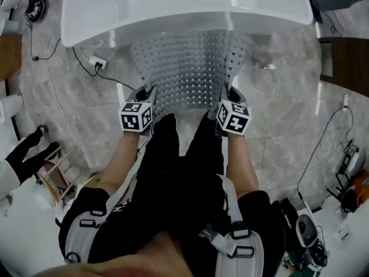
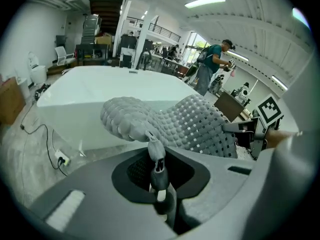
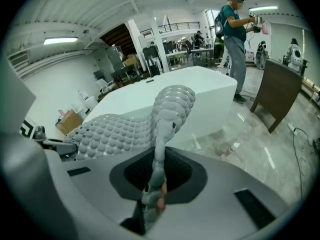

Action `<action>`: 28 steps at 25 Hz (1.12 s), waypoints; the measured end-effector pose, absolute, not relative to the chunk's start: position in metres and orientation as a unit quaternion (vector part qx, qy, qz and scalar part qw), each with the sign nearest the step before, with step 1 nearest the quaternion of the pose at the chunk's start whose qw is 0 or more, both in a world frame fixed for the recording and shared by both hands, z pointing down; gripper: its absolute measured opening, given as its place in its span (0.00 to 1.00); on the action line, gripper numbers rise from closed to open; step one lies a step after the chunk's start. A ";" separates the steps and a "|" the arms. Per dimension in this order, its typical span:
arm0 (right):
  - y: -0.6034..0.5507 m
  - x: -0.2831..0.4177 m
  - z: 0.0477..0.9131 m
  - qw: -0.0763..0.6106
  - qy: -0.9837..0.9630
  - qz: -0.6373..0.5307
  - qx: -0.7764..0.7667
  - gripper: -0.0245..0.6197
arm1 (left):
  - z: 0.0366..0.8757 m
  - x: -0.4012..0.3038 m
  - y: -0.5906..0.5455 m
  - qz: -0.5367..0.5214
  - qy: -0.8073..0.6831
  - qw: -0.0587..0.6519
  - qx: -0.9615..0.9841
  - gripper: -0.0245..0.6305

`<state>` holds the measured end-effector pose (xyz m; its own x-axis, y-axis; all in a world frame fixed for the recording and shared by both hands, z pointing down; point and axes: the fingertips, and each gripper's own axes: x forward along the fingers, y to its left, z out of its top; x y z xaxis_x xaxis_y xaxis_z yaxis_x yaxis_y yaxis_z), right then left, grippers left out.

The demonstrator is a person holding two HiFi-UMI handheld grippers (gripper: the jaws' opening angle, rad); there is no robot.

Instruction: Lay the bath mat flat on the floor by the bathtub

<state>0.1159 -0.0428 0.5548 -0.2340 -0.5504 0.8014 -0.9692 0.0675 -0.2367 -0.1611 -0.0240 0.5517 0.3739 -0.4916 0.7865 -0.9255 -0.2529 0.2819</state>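
Observation:
A grey perforated bath mat (image 1: 190, 68) hangs spread between my two grippers, above the marble floor (image 1: 277, 108) right in front of the white bathtub (image 1: 173, 7). My left gripper (image 1: 145, 100) is shut on the mat's near left corner, and my right gripper (image 1: 228, 100) is shut on its near right corner. In the left gripper view the mat (image 2: 170, 121) bulges up from the pinched edge, with the tub (image 2: 100, 89) behind it. Seen from the right gripper view, the mat (image 3: 150, 124) rises in a fold from the jaws. The mat's far edge reaches the tub wall.
A white power strip (image 1: 98, 62) with black cables lies on the floor left of the mat. A dark wooden cabinet (image 1: 346, 62) stands at the right. A person (image 3: 235, 34) stands beyond the tub. Boxes and gear crowd the lower left and right.

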 end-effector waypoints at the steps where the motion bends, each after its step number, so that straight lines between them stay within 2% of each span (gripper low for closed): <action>1: -0.043 0.116 0.577 0.274 -0.678 0.397 0.555 0.10 | 0.574 -0.158 -0.021 0.291 -0.479 0.384 0.734 0.10; 8: -0.022 0.115 0.742 0.329 -0.674 0.416 0.514 0.10 | 0.754 -0.146 0.000 0.312 -0.486 0.445 0.684 0.10; 13: -0.038 0.121 0.869 0.317 -0.645 0.459 0.523 0.10 | 0.872 -0.154 -0.020 0.306 -0.504 0.467 0.659 0.10; 20: -0.101 0.144 1.017 0.318 -0.638 0.461 0.528 0.10 | 1.012 -0.173 -0.078 0.305 -0.521 0.441 0.664 0.11; 28: -0.151 0.170 1.134 0.410 -0.629 0.427 0.504 0.13 | 1.119 -0.186 -0.119 0.368 -0.494 0.421 0.666 0.13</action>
<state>0.1698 -0.1508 1.1339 -0.1552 -0.2834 0.9464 -0.9842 0.1265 -0.1235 -0.1859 -0.1185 1.1193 0.2409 -0.3480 0.9060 -0.9678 -0.1567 0.1972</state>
